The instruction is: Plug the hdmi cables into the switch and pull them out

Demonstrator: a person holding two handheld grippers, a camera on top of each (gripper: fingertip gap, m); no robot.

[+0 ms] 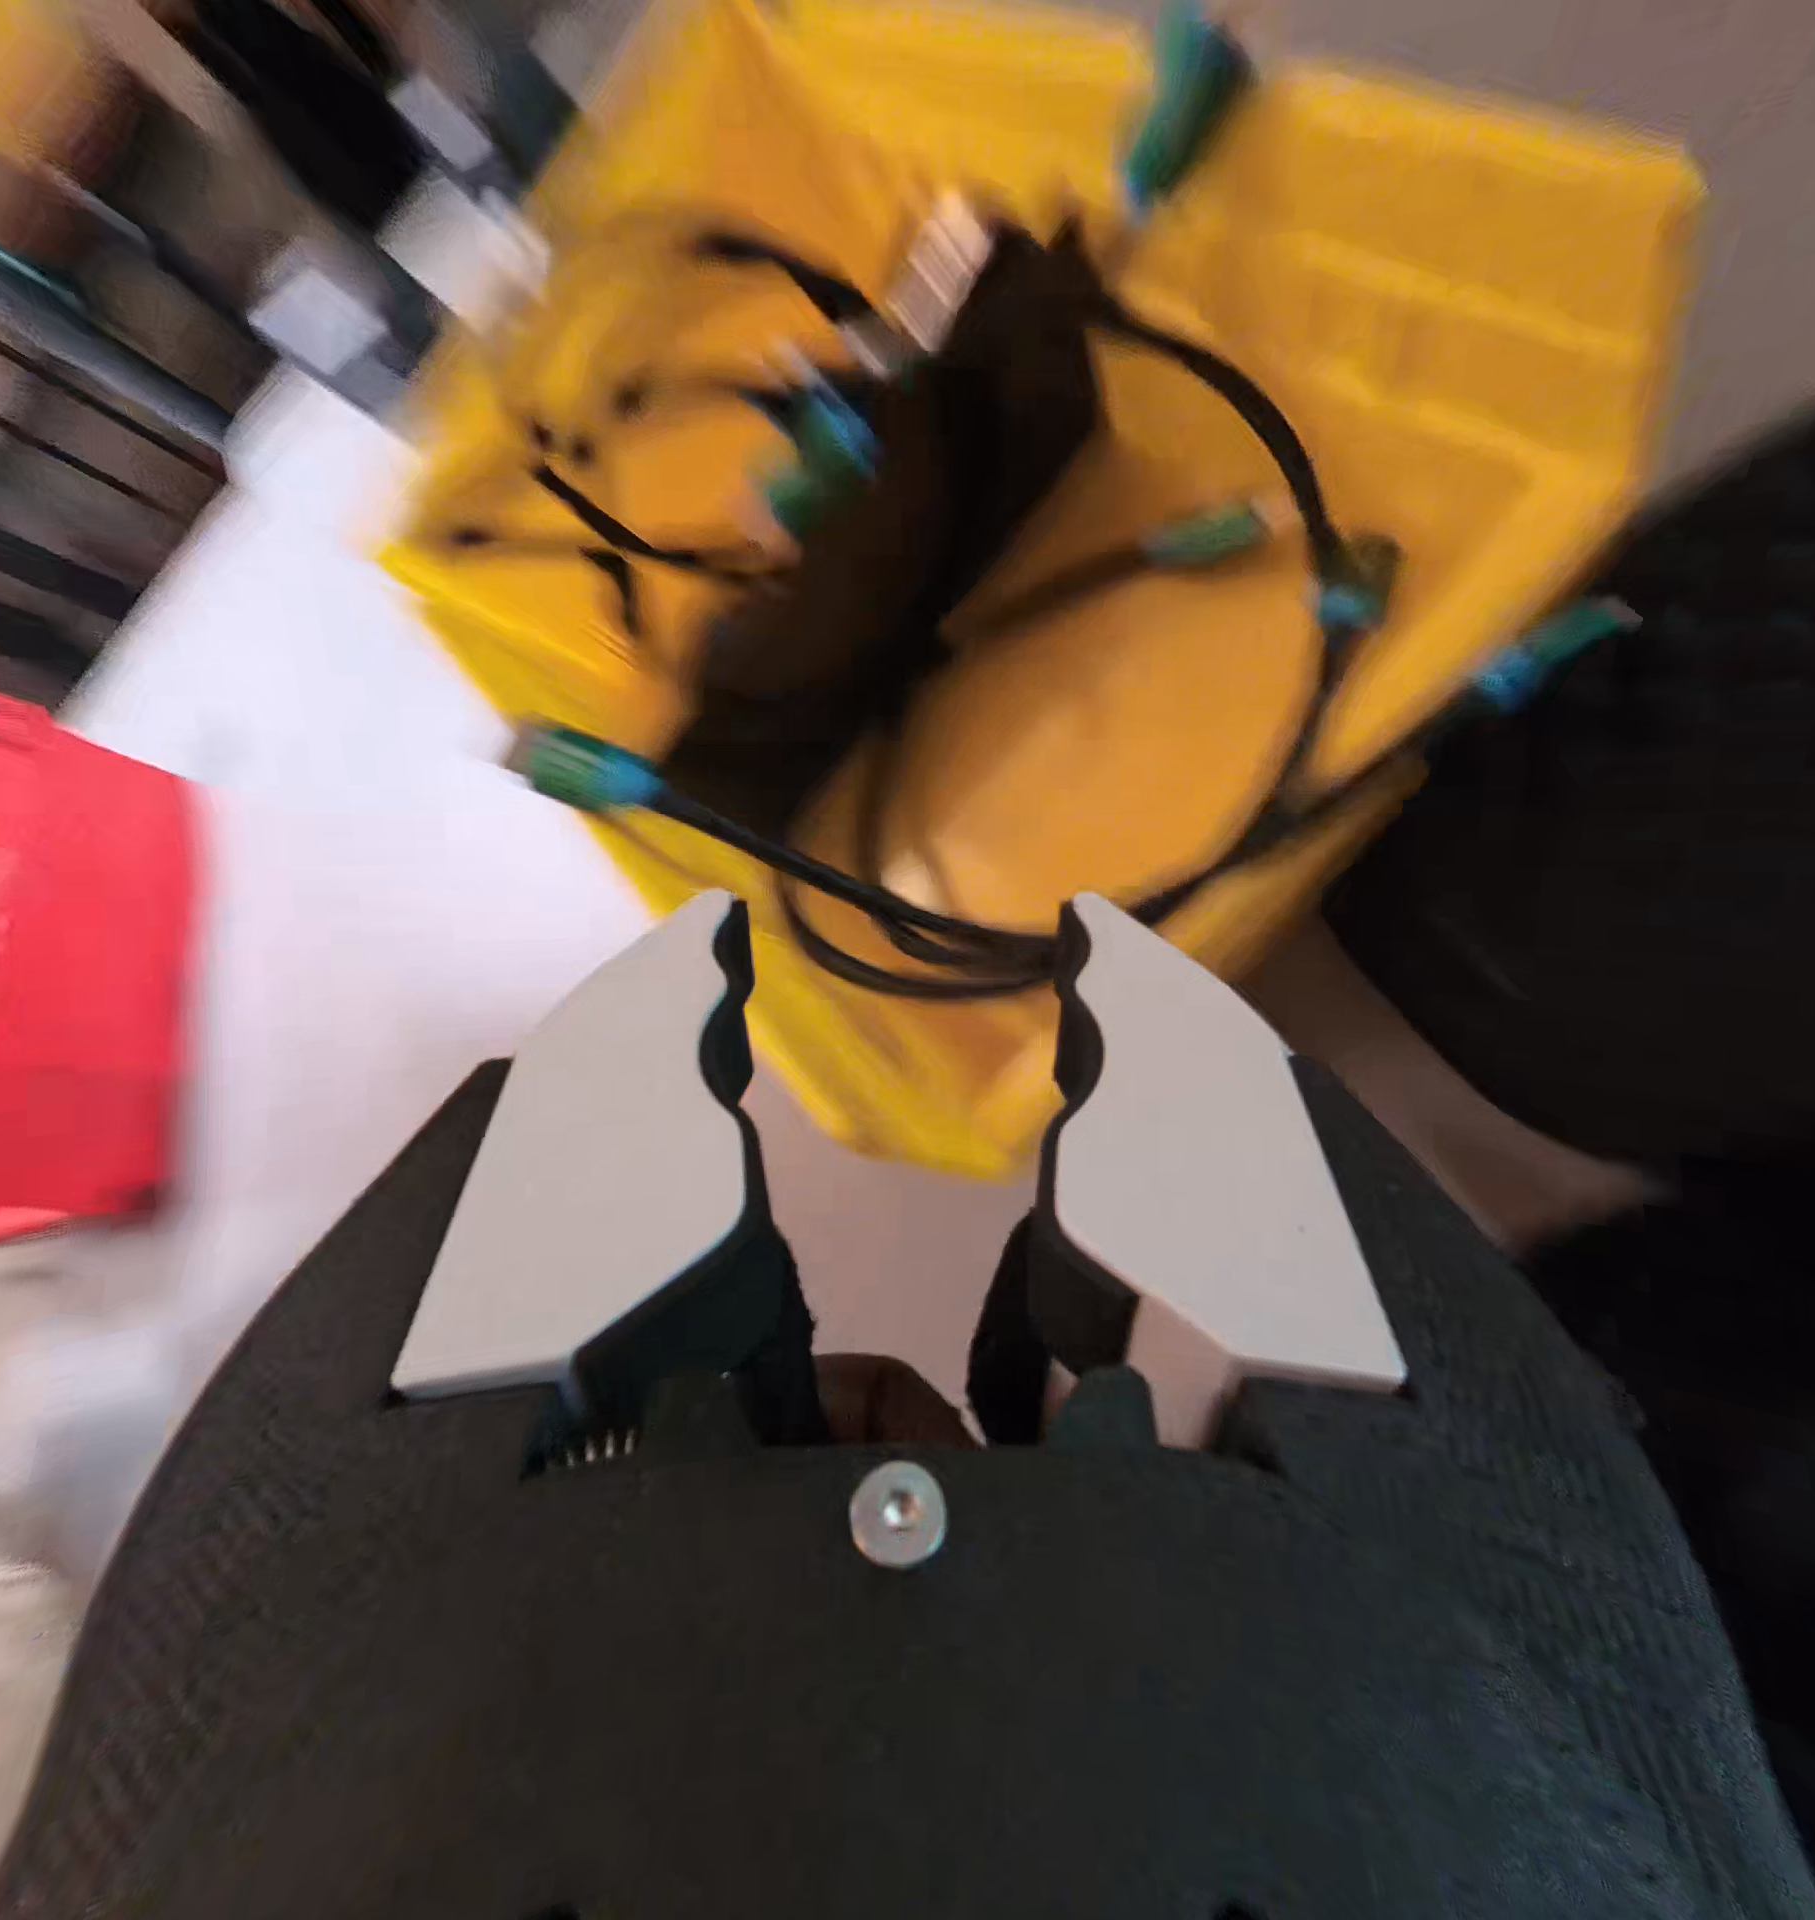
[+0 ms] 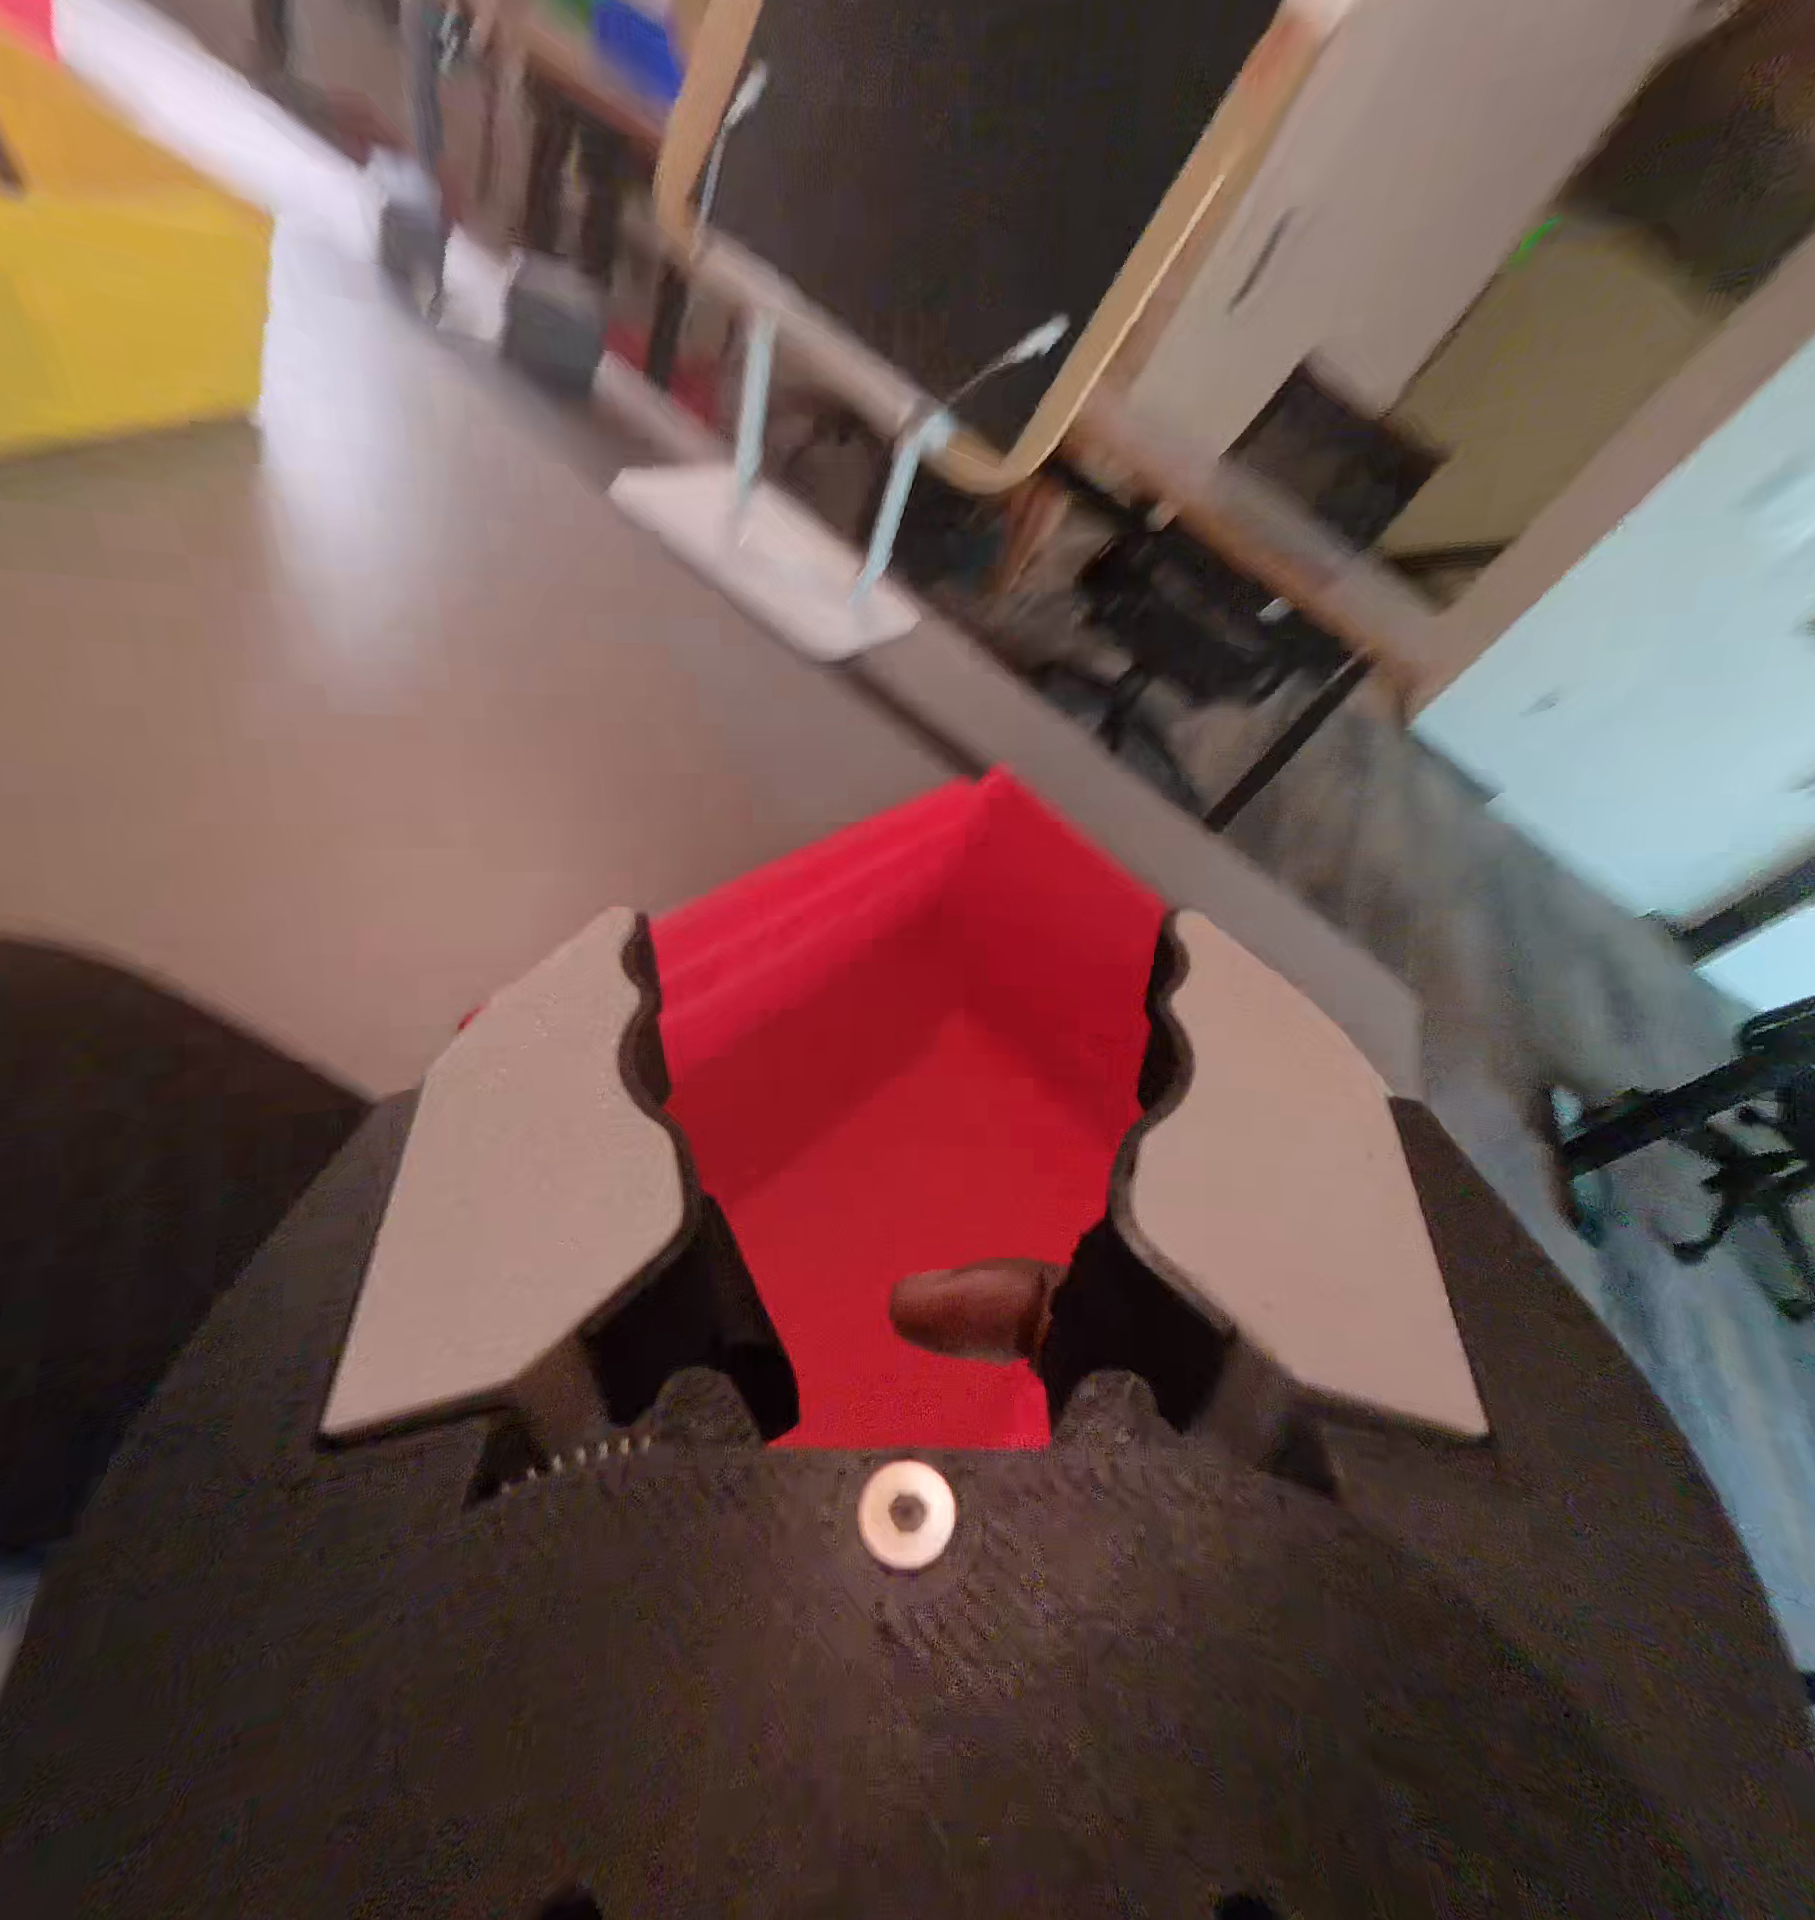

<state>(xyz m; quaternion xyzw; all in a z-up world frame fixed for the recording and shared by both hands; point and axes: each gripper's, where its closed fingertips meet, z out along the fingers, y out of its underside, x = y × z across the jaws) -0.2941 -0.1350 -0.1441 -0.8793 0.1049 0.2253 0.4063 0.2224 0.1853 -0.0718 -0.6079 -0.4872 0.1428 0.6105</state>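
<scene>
In the blurred left wrist view, a yellow bin (image 1: 1402, 343) holds a dark box, the switch (image 1: 944, 499), and several black cables (image 1: 1267, 436) with green-and-blue plugs (image 1: 591, 769). One plug hangs over the bin's near-left rim. My left gripper (image 1: 908, 925) is open and empty, just above the bin's near edge, with a bundle of cables showing between its fingertips. My right gripper (image 2: 903, 935) is open and empty, held over a red bin (image 2: 882, 1039). A person's fingertip (image 2: 970, 1322) shows between its fingers.
A red bin (image 1: 51, 966) sits left of the yellow one on the pale table (image 1: 363, 852). In the right wrist view the yellow bin (image 2: 103, 312) is at the far left; a white stand (image 2: 768, 561), a monitor (image 2: 944, 208) and chairs (image 2: 1713, 1143) lie beyond.
</scene>
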